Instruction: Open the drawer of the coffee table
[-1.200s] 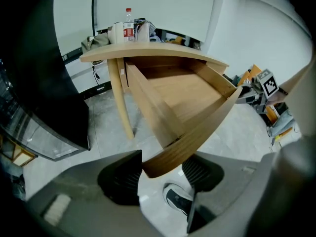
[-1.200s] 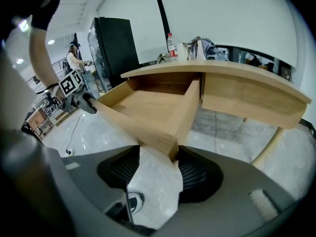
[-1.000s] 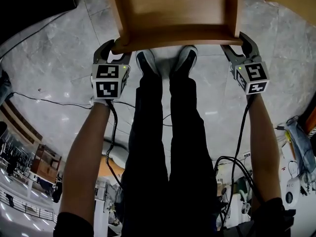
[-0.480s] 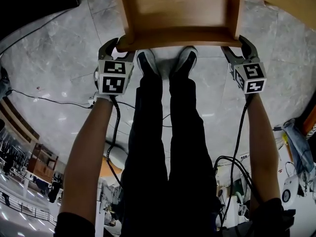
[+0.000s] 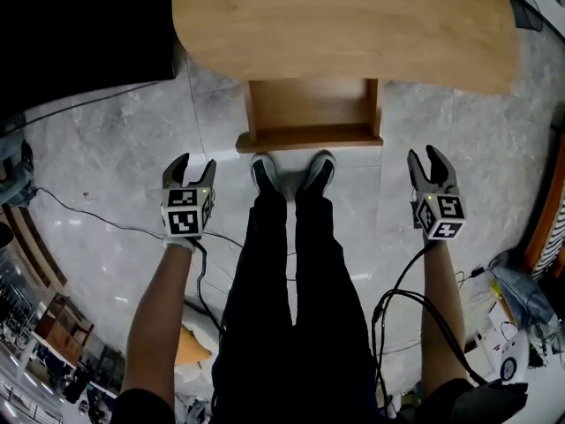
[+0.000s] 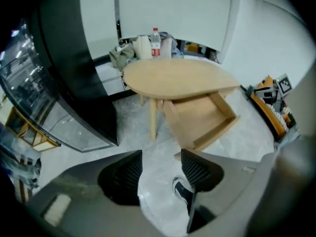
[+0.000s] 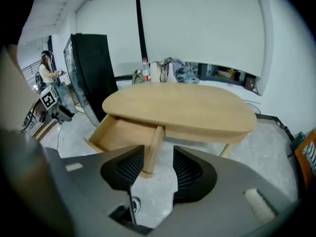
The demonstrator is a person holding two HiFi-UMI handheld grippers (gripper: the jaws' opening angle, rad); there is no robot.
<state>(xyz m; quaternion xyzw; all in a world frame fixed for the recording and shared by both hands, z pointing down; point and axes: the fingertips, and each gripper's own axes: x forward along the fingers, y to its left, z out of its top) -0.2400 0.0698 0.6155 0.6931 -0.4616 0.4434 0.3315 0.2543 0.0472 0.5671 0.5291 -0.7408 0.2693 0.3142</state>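
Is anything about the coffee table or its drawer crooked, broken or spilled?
Nothing stands out. The drawer is pulled out straight from under the coffee table. It looks empty and shows no damage, and nothing is spilled on the tabletop.

Even, bright indoor light; glare patches on the polished floor (image 5: 106, 228). Strong fisheye bending with dark vignetted corners; both tool views soft up close.

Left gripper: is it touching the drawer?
Apart. Head view shows bare floor between the left gripper and the drawer; left gripper view shows open, empty jaws.
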